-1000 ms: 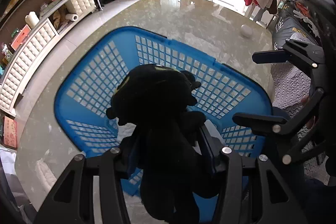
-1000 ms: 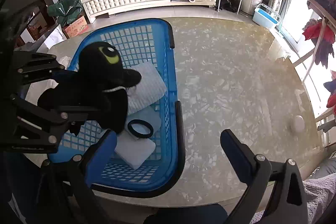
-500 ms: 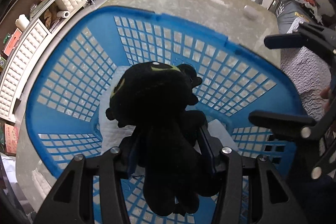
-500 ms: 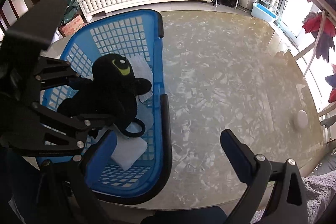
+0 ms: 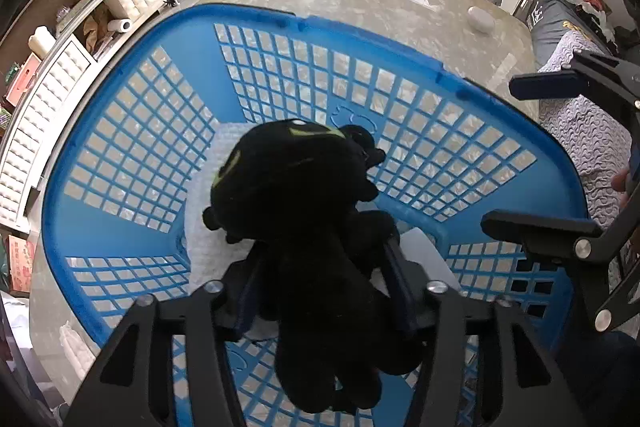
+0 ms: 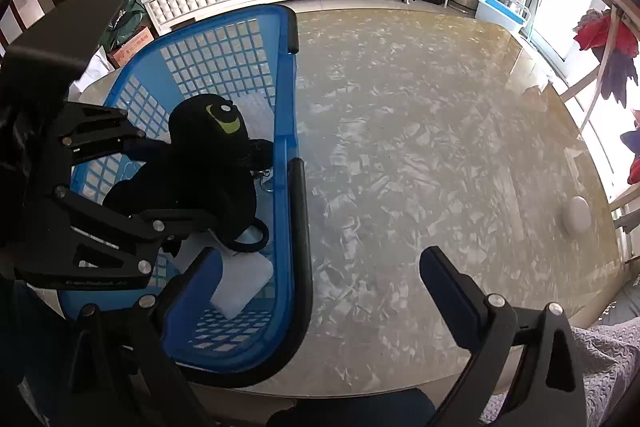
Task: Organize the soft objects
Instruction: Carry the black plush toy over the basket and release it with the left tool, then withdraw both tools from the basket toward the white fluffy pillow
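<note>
Right now the left gripper (image 5: 320, 279) is clamped on the lower body of the black plush toy (image 5: 296, 187), whose head leans forward past the fingertips and whose legs dangle back beneath the gripper frame. Below the toy, inside the blue basket (image 5: 120, 131), lie a white textured cloth (image 5: 208, 223) and a white sponge block (image 6: 244, 283), with a black ring (image 6: 252, 239) near the toy's underside. The toy hangs inside the basket rim, but whether it already touches the cloth I cannot tell.

The main risk I see is release: soft fur may cling to a pad, so opening could drag the toy sideways, or it may topple toward the basket's near wall. A dangling leg could also catch on the lattice.

Off to the side, the right gripper (image 6: 320, 291) stands wide and empty over the marble table (image 6: 420, 147); drifting inward, it might bump the basket's black handle (image 6: 300, 227). Farther out, a small white puck (image 6: 576, 213) sits well apart.
</note>
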Motion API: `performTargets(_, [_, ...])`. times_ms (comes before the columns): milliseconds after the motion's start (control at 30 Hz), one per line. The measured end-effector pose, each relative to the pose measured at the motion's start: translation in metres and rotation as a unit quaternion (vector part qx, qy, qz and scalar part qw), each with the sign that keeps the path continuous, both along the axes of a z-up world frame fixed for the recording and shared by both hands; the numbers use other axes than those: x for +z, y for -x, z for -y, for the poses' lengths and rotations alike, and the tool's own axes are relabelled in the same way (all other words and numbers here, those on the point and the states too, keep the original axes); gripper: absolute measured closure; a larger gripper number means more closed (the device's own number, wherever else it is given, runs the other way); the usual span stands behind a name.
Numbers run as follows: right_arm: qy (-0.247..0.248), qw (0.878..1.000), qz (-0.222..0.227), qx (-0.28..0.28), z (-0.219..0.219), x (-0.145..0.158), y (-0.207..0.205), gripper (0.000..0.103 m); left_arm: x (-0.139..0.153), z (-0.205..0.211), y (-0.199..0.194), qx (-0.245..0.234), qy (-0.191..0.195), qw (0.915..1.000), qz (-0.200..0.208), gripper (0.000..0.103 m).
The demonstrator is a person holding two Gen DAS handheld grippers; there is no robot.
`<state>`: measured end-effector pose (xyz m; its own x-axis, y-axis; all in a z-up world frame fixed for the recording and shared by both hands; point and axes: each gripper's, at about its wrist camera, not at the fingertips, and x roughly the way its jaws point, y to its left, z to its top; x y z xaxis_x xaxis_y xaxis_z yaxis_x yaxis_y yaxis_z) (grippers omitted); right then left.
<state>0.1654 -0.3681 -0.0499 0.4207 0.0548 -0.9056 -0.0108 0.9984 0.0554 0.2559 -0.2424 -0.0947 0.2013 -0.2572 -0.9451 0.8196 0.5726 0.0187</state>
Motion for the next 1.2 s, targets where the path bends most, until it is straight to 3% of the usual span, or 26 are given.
performTargets(100, [0.000, 1.000, 0.003, -0.002, 0.000, 0.003, 0.002, 0.004, 0.004, -0.003, -0.002, 0.005, 0.005, 1.0000, 0.000, 0.030])
performTargets(133, [0.000, 1.000, 0.005, -0.002, 0.001, 0.005, 0.003, 0.004, 0.007, -0.004, -0.002, 0.007, 0.006, 1.0000, 0.003, 0.021])
performTargets(333, [0.004, 1.000, 0.016, -0.006, -0.002, 0.018, 0.010, 0.004, 0.032, -0.014, 0.005, 0.014, 0.021, 0.9987, 0.044, 0.011])
performTargets(533, [0.004, 0.999, 0.034, -0.002, -0.012, 0.034, 0.014, 0.004, 0.065, -0.037, 0.023, 0.027, 0.049, 0.9948, 0.085, 0.007])
performTargets(767, [0.010, 0.998, 0.059, 0.021, -0.042, 0.048, 0.013, 0.004, 0.095, -0.090, 0.041, 0.090, 0.077, 0.9853, 0.123, 0.007])
performTargets(900, [0.012, 0.996, 0.071, 0.044, -0.068, 0.057, 0.011, 0.004, 0.104, -0.124, 0.047, 0.129, 0.078, 0.9778, 0.145, 0.007])
performTargets(1067, [0.016, 0.994, 0.081, 0.072, -0.099, 0.061, 0.008, 0.004, 0.111, -0.170, 0.056, 0.161, 0.098, 0.9717, 0.142, 0.007])
performTargets(1200, [0.013, 0.992, 0.085, 0.090, -0.126, 0.060, 0.000, 0.004, 0.109, -0.203, 0.062, 0.190, 0.076, 0.9665, 0.155, 0.007])
